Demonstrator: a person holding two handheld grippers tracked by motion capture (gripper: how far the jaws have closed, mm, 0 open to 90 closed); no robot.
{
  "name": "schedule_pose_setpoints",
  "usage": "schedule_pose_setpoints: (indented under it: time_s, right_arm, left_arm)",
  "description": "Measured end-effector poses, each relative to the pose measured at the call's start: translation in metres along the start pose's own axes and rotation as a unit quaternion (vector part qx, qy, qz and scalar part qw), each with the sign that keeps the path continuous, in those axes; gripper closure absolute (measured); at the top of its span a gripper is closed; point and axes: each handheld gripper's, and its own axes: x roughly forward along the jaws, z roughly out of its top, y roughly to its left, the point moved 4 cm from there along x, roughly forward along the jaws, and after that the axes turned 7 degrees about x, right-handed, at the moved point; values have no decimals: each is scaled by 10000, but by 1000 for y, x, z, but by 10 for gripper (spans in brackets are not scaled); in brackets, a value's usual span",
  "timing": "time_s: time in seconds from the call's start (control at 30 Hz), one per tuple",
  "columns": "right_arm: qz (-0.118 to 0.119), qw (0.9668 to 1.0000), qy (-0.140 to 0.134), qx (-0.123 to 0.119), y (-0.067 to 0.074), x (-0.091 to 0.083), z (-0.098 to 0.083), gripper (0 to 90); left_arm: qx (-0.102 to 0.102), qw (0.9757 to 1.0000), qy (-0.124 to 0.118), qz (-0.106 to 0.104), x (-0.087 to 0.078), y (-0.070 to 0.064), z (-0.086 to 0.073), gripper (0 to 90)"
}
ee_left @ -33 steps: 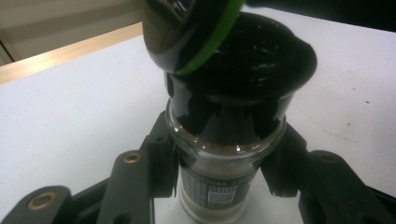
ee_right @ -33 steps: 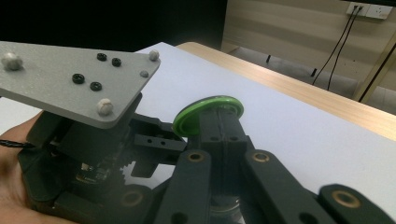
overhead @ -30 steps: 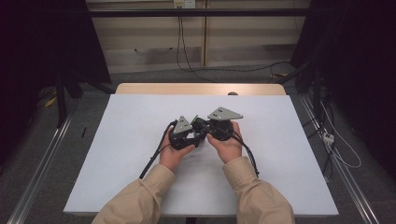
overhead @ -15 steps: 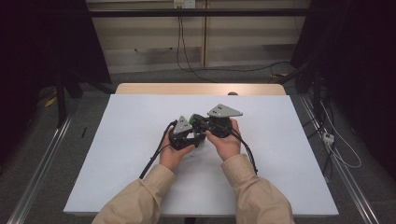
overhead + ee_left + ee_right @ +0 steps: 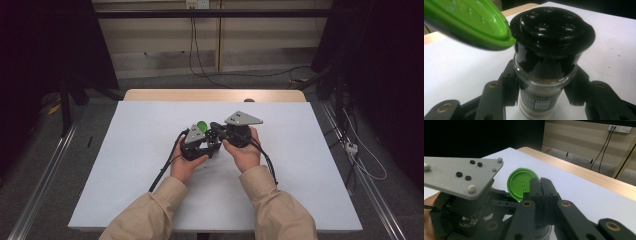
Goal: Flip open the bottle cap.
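A: Spice jar [image 5: 545, 82] is standing at mid-table [image 5: 125, 150], green flip lid [image 5: 522, 184] hinged open beside its black shaker top [image 5: 552, 30]. Why two tools?

B: Left gripper [image 5: 541, 87] is clamping the glass body, steadying it. Right gripper [image 5: 541, 186], jaws pressed together, is pinching the lid's edge, likely working it.

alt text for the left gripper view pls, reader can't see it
A small glass spice jar with a glossy black perforated shaker top stands clamped between the left gripper's two black jaws. Its green plastic flip lid is hinged open to the upper left. Behind lies a white table with a wooden far edge.
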Motion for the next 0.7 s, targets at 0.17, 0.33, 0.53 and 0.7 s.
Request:
schedule_pose_setpoints:
  time_s: [0.17, 0.33, 0.53, 0.7]
  right_arm:
    - [-44, 10000, -7, -58, -1, -4, -1, 798]
    - [-17, 10000, -19, 26, -2, -10, -5, 653]
    - [79, 9998, -63, 190, -1, -19, -10, 433]
    - [96, 9996, -91, 263, 0, -30, -14, 289]
  left_arm:
    - [-73, 9999, 45, -69, -4, -2, -1, 380]
    - [-89, 9998, 125, -148, -12, -2, -1, 306]
    - [-186, 9994, 103, -271, -23, -3, 2, 228]
    - [-265, 9989, 103, -361, -34, -2, 2, 203]
